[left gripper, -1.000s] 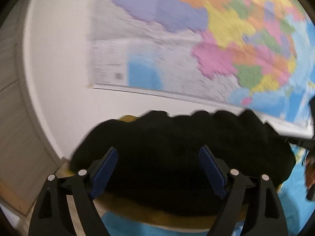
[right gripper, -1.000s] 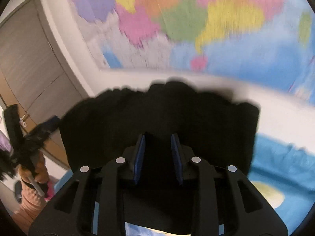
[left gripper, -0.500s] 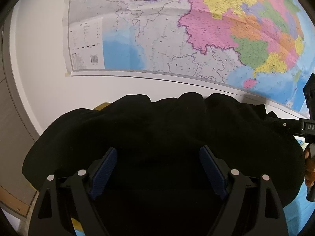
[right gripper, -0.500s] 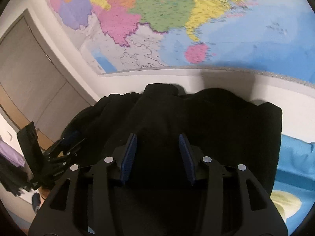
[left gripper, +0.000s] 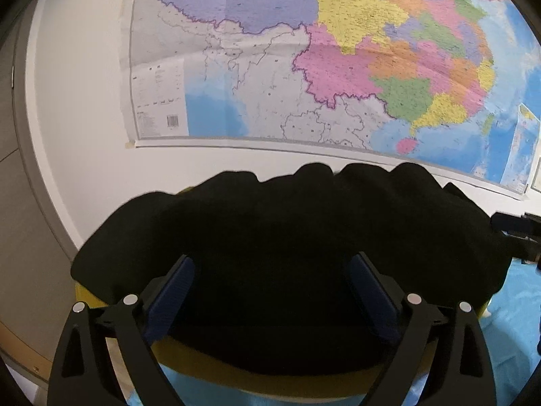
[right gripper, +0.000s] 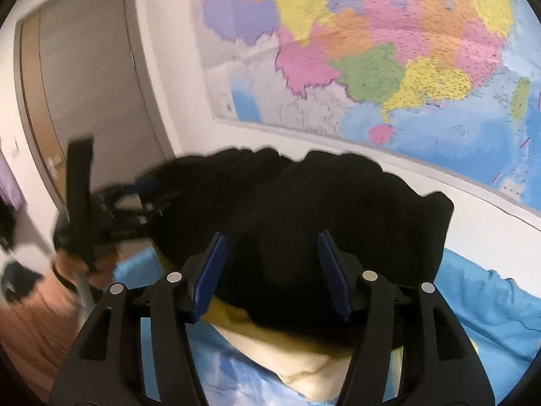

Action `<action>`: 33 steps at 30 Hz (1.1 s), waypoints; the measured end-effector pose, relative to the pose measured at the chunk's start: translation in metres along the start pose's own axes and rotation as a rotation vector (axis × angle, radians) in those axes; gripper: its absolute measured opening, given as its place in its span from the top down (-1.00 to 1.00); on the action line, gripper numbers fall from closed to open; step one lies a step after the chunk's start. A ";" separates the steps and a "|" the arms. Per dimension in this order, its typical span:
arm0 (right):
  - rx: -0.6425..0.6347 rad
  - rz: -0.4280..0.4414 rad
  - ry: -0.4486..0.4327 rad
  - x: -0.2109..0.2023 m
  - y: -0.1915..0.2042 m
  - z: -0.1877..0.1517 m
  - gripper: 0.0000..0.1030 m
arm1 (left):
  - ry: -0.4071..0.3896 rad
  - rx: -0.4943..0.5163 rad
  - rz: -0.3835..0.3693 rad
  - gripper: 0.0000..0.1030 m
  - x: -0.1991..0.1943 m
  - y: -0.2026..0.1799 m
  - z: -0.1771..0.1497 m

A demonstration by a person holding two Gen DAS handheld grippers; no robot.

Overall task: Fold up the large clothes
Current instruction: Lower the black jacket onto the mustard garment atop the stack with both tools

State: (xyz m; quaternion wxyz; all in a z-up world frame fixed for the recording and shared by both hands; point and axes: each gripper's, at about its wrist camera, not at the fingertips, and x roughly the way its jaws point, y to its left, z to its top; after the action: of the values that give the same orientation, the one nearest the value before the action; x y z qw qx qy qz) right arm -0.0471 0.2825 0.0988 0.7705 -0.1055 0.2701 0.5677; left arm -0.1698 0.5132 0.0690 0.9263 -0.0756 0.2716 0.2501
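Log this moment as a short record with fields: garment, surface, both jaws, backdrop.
garment: black garment, bunched in a heap
surface: blue cloth with a yellow patch
left gripper: jaws wide, just opened further, garment lies between them, not pinched
right gripper: jaws just opened, pads clear of the garment
backdrop: wall map, door
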 end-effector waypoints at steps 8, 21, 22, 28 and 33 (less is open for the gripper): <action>-0.035 -0.113 0.006 0.013 0.014 -0.021 -0.30 | 0.021 -0.039 0.020 -0.86 0.007 0.003 -0.013; -0.021 -0.137 0.043 0.013 0.017 -0.052 -0.25 | 0.021 -0.048 -0.002 -0.89 0.004 0.005 -0.047; -0.012 -0.134 0.044 0.014 0.017 -0.054 -0.27 | 0.018 -0.044 0.002 -0.89 0.003 0.004 -0.048; 0.033 -0.090 0.036 -0.001 0.014 -0.059 -0.33 | -0.008 -0.069 0.018 -0.89 -0.005 0.005 -0.048; 0.104 -0.076 -0.032 -0.028 -0.001 -0.053 -0.33 | -0.069 -0.074 0.086 -0.89 -0.021 0.026 -0.034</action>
State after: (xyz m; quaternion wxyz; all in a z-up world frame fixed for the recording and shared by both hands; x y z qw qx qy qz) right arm -0.0682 0.2342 0.0695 0.8001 -0.0665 0.2826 0.5248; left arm -0.2144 0.5172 0.0516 0.9201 -0.0895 0.2330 0.3020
